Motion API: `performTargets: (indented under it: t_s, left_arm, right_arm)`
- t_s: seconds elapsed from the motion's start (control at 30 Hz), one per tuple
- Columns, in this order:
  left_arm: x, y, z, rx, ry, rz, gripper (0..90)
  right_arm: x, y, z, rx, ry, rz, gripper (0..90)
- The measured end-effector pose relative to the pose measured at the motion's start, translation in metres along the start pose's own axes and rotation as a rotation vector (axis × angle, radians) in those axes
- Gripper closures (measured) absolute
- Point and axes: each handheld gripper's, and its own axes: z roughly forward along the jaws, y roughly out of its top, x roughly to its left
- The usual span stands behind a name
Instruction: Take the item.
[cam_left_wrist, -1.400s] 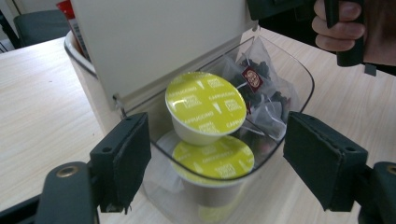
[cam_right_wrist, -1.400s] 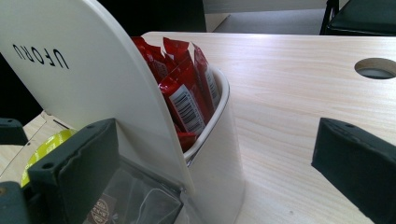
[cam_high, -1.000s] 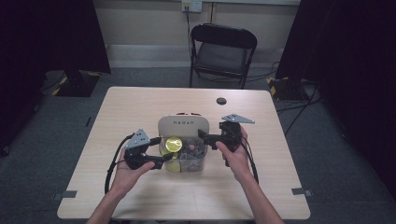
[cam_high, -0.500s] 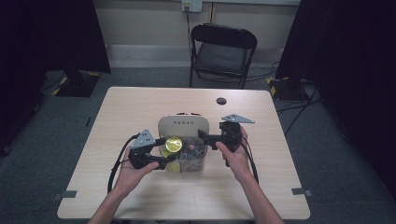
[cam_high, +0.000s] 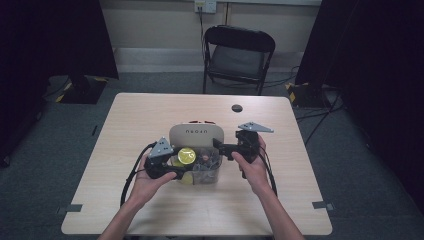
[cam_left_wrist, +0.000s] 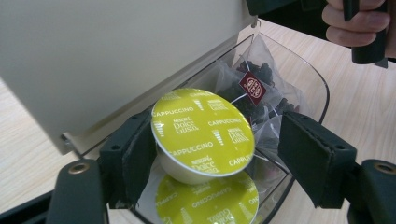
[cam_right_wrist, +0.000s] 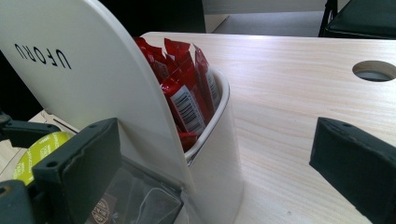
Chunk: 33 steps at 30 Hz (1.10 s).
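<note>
At a light wooden table (cam_high: 150, 115), a person's left gripper (cam_left_wrist: 210, 154) holds its jaws around a yellow-green Dolce Gusto cappuccino capsule (cam_left_wrist: 203, 133) above the clear front compartment (cam_left_wrist: 313, 79) of a cream UFORU organiser (cam_high: 196, 134). Those jaws have just been closing: the left pad touches the capsule's rim, while the right pad stands apart at 3 o'clock, so the grip is not yet clamped. A second cappuccino capsule (cam_left_wrist: 210, 203) lies directly below, at 6 o'clock, and a tea bag with a red tag (cam_left_wrist: 254, 88) rests at 1 o'clock inside the same compartment. The right gripper (cam_right_wrist: 210, 154) has its jaws spread wide, released, either side of the organiser's corner, where red sachets (cam_right_wrist: 184, 88) stand upright in the rear compartment. A black folding chair (cam_high: 239, 55) stands beyond the table at 12 o'clock.
</note>
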Motion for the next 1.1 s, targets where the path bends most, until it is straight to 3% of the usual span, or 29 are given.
performTargets:
  t_s: [0.33,0.43,0.57,0.7,1.1]
  left_arm:
    - [0.0018,-0.0006,0.0065,0.009,0.006,0.001,32.1]
    - [0.0030,-0.0005,0.0068,0.017,0.006,0.020,31.6]
    - [0.0061,-0.0010,0.0054,0.008,0.004,0.006,37.4]
    - [0.0035,-0.0009,0.0056,0.015,0.022,0.028,37.8]
    - [0.0049,-0.0008,0.0024,0.003,-0.006,0.002,38.0]
  right_arm:
    - [-0.0017,-0.0011,-0.0004,0.002,0.001,0.004,1.4]
    - [-0.0017,-0.0016,0.0001,0.005,0.004,0.005,1.4]
    - [-0.0017,-0.0025,0.0016,0.005,0.007,0.009,0.9]
    - [-0.0007,-0.0025,0.0015,0.007,0.005,0.004,1.2]
    - [-0.0016,-0.0033,0.0005,0.006,0.000,0.005,1.7]
